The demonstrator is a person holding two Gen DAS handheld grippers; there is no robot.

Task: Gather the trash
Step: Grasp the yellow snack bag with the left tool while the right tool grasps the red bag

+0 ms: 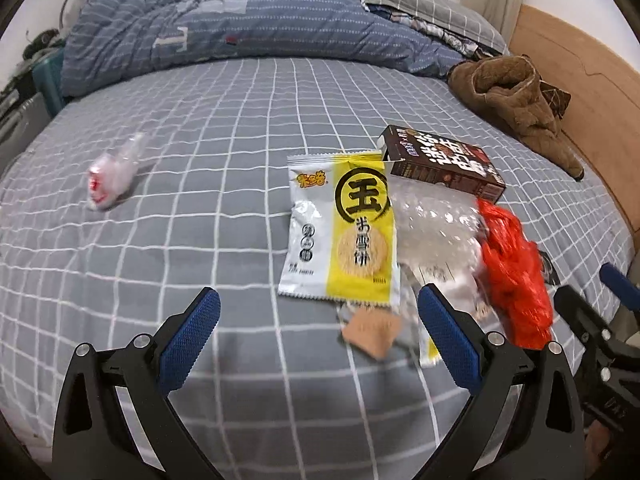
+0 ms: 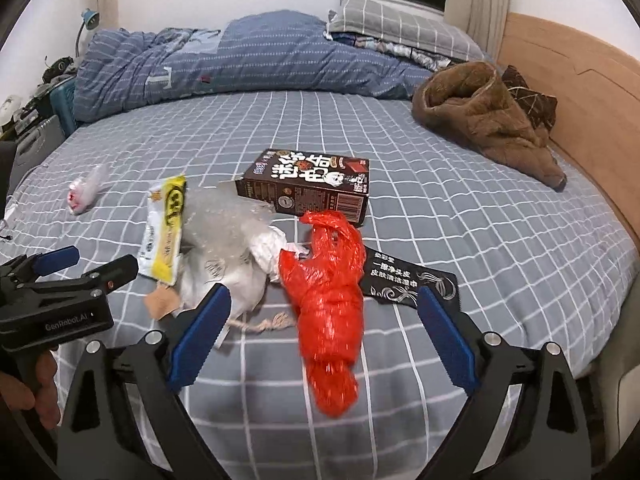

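Trash lies in a heap on the grey checked bed sheet (image 1: 200, 240). It includes a yellow and white snack wrapper (image 1: 340, 232), bubble wrap (image 1: 436, 220), a dark brown box (image 2: 308, 184), a red plastic bag (image 2: 332, 300), a black sachet (image 2: 408, 280) and a tan scrap (image 1: 372, 332). A small clear wrapper (image 1: 112, 176) lies apart to the left. My left gripper (image 1: 320, 320) is open just short of the snack wrapper, with bare sheet between its fingers. My right gripper (image 2: 324, 332) is open, and the red bag lies between its fingers without touching the pads.
A rolled blue quilt (image 1: 240, 28) and a grey pillow (image 2: 400, 28) lie along the far side. A brown fleece garment (image 2: 488, 116) sits by the wooden headboard (image 2: 580, 92) on the right. The bed's edge drops off at the right front. A hand (image 2: 36, 392) holds the left gripper.
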